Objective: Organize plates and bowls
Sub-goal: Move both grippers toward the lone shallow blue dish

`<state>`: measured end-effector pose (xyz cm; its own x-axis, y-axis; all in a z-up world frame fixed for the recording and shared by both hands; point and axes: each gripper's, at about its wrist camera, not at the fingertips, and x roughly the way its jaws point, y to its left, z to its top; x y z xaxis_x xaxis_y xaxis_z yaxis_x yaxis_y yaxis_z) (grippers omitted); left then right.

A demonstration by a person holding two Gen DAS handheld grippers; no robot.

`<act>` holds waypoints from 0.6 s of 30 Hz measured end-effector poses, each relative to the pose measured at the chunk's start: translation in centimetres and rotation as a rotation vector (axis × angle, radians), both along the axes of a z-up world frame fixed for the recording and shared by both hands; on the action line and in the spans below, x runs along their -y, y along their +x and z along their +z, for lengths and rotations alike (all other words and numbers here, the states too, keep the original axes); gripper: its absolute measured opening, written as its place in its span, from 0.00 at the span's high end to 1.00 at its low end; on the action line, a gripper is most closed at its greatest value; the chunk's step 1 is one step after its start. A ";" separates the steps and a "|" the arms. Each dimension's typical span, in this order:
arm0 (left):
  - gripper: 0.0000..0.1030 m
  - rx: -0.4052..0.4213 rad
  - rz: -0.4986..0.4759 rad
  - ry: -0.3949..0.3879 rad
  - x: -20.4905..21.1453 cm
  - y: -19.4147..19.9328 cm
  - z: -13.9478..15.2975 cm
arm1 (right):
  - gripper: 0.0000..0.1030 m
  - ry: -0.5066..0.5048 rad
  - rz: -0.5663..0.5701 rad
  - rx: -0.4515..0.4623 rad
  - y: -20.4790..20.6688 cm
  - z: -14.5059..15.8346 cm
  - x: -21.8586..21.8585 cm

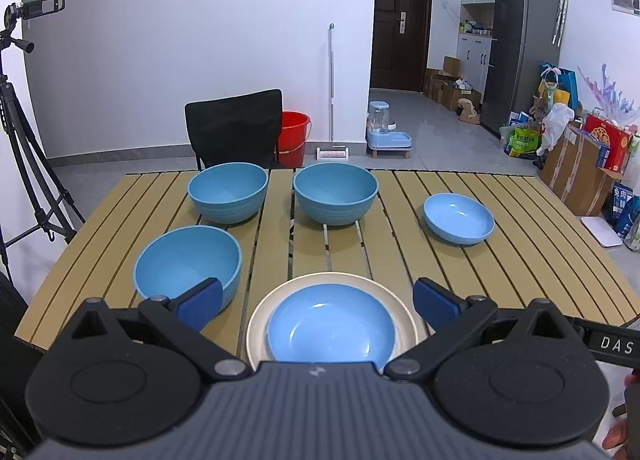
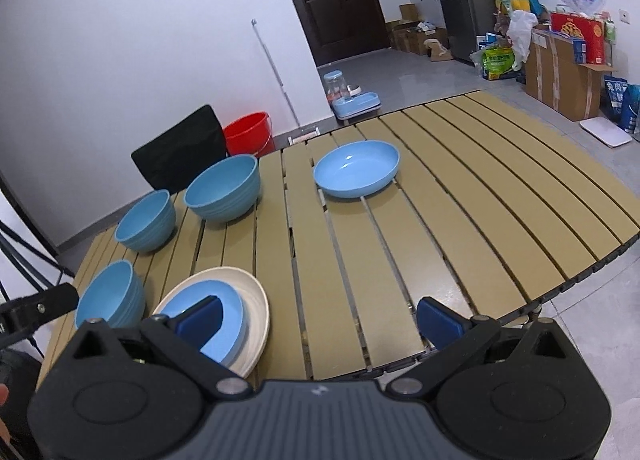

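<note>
Three deep blue bowls stand on the slatted table: one near left, one far left, one far middle. A shallow blue plate lies far right; it also shows in the right wrist view. Another blue plate sits on a cream plate at the near edge, also in the right wrist view. My left gripper is open above that stack. My right gripper is open and empty over bare slats right of the stack.
A black chair stands behind the table with a red bucket beside it. A tripod stands at the left. Boxes and bags line the right wall. The table's right edge drops to the floor.
</note>
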<state>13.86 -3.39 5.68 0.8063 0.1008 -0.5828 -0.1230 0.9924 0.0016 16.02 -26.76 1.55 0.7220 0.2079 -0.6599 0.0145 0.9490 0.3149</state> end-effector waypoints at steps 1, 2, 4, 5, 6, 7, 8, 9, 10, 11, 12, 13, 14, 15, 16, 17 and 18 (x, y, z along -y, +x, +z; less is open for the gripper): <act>0.00 0.000 -0.001 0.003 0.2 0.0 0.0 | 0.00 0.005 -0.007 0.001 -0.1 0.0 0.4; 0.00 -0.002 -0.003 0.009 0.5 0.0 0.0 | 0.00 0.004 -0.019 -0.001 -0.2 -0.1 0.7; 0.00 -0.005 -0.010 0.019 1.1 0.0 -0.1 | 0.00 -0.011 -0.041 -0.006 -0.2 -0.2 1.2; 0.00 -0.007 -0.013 0.022 1.4 0.1 -0.1 | 0.00 -0.012 -0.047 -0.007 -0.1 -0.2 1.4; 0.00 -0.008 -0.015 0.024 1.7 -0.1 -0.2 | 0.00 -0.011 -0.052 -0.006 -0.2 -0.3 1.7; 0.00 -0.010 -0.016 0.027 1.9 -0.1 -0.3 | 0.00 -0.010 -0.055 -0.005 -0.2 -0.3 1.9; 0.00 -0.012 -0.018 0.028 2.2 0.0 -0.4 | 0.00 -0.010 -0.059 -0.003 -0.2 -0.4 2.1; 0.00 -0.014 -0.022 0.029 2.4 0.1 -0.4 | 0.00 -0.012 -0.062 -0.001 -0.3 -0.4 2.4; 0.00 -0.016 -0.024 0.031 2.6 0.2 -0.5 | 0.00 -0.012 -0.066 0.002 -0.3 -0.4 2.6; 0.00 -0.017 -0.026 0.033 2.7 0.4 -0.5 | 0.00 -0.012 -0.071 0.005 -0.3 -0.5 2.8; 0.00 -0.019 -0.028 0.035 2.8 0.6 -0.6 | 0.00 -0.013 -0.079 0.008 -0.2 -0.6 3.0; 0.00 -0.020 -0.031 0.039 3.1 0.8 -0.6 | 0.00 -0.014 -0.088 0.012 -0.2 -0.6 3.3; 0.00 -0.022 -0.032 0.042 3.2 1.0 -0.6 | 0.00 -0.015 -0.093 0.014 -0.2 -0.7 3.5; 0.00 -0.022 -0.032 0.043 3.4 1.1 -0.7 | 0.00 -0.016 -0.098 0.015 0.0 -0.8 3.7; 0.00 -0.023 -0.033 0.044 3.6 1.4 -0.8 | 0.00 -0.019 -0.101 0.014 0.1 -0.9 3.8; 0.00 -0.026 -0.035 0.046 3.8 1.7 -0.8 | 0.00 -0.022 -0.103 0.013 0.2 -0.9 3.9; 0.00 -0.028 -0.039 0.048 4.0 2.0 -0.8 | 0.00 -0.025 -0.104 0.011 0.4 -1.1 4.0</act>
<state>15.87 -7.40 4.86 0.7936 0.0978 -0.6005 -0.0831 0.9952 0.0522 16.42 -30.80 0.47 0.7464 0.1147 -0.6556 0.1102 0.9502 0.2916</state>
